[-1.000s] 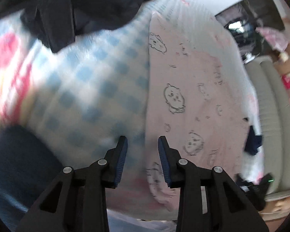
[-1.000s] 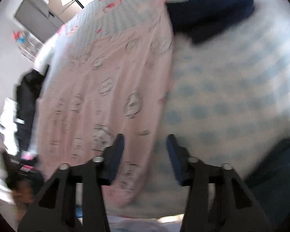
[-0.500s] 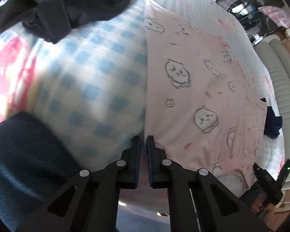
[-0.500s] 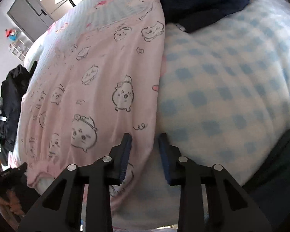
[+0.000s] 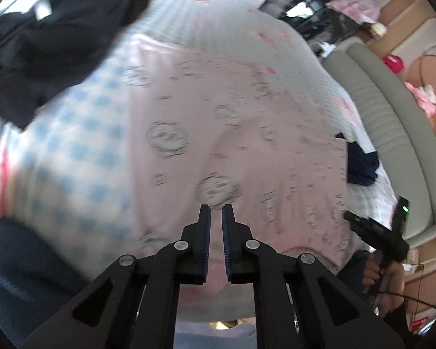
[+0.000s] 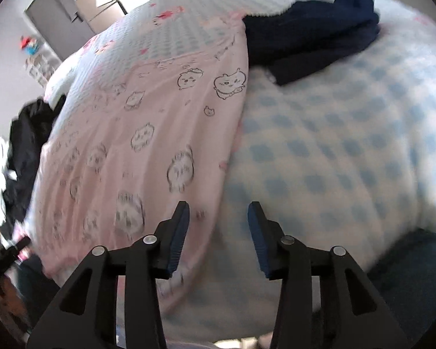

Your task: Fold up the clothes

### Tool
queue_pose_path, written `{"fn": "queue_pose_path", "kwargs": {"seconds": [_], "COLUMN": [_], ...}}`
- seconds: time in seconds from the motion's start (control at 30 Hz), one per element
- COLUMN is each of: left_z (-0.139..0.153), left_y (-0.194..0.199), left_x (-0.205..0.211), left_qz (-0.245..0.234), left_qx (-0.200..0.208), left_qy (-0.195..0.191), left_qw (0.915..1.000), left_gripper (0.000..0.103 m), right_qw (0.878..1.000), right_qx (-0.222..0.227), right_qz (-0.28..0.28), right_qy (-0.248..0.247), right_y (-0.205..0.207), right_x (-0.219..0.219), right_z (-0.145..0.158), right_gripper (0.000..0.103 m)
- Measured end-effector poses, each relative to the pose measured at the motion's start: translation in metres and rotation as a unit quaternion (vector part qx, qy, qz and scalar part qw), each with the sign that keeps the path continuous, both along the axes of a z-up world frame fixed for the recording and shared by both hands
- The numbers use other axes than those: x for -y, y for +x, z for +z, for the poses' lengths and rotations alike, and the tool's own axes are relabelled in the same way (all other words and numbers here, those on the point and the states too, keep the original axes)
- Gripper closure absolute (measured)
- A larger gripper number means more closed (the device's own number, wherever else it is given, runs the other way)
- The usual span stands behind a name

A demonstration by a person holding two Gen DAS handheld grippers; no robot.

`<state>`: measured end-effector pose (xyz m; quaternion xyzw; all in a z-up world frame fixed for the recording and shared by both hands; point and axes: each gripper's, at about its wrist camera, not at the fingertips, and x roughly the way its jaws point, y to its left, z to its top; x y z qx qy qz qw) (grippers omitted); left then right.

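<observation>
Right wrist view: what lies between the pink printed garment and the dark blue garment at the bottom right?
Only the blue-checked blanket separates the pink printed garment from that dark blue garment, shown in the right wrist view.

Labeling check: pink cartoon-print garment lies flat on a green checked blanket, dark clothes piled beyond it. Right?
Not quite: the checked blanket is blue and white, not green, as the right wrist view shows. The pink garment and dark clothes are as stated.

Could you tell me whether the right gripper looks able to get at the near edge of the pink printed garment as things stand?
Probably yes: the right gripper, jaws opening and empty, hovers right over the edge of the pink printed garment, with nothing lying across that edge.
</observation>
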<state>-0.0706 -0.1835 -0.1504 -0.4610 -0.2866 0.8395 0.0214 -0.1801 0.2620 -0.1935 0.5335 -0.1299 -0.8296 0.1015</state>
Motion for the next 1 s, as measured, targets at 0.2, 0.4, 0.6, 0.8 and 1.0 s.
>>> {"fn": "queue_pose_path", "kwargs": {"seconds": [0.2, 0.4, 0.6, 0.8, 1.0], "left_z": [-0.038, -0.042, -0.017, -0.013, -0.019], "left_y": [-0.01, 0.017, 0.022, 0.006, -0.003], "left_x": [0.006, 0.027, 0.001, -0.013, -0.009], "left_qz": [0.012, 0.065, 0.043, 0.006, -0.003], "left_qx": [0.089, 0.062, -0.003, -0.023, -0.016], "left_qy": [-0.033, 0.039, 0.018, 0.066, 0.089], "left_qw": [0.9954, 0.9952, 0.9989, 0.9975, 0.9959], "left_gripper": [0.094, 0.094, 0.094, 0.093, 0.093], "right_qw": [0.999, 0.983, 0.998, 0.996, 0.979], "right_qx": [0.012, 0.001, 0.007, 0.011, 0.04], "right_qz": [0.0, -0.015, -0.01, 0.008, -0.06], "right_qy": [0.052, 0.181, 0.053, -0.083, -0.19], "right_y": [-0.029, -0.014, 0.007, -0.019, -0.042], "right_x": [0.017, 0.011, -0.001, 0.002, -0.03], "right_z": [-0.015, -0.003, 0.017, 0.003, -0.015], "right_gripper": [0.059, 0.068, 0.056, 0.047, 0.054]}}
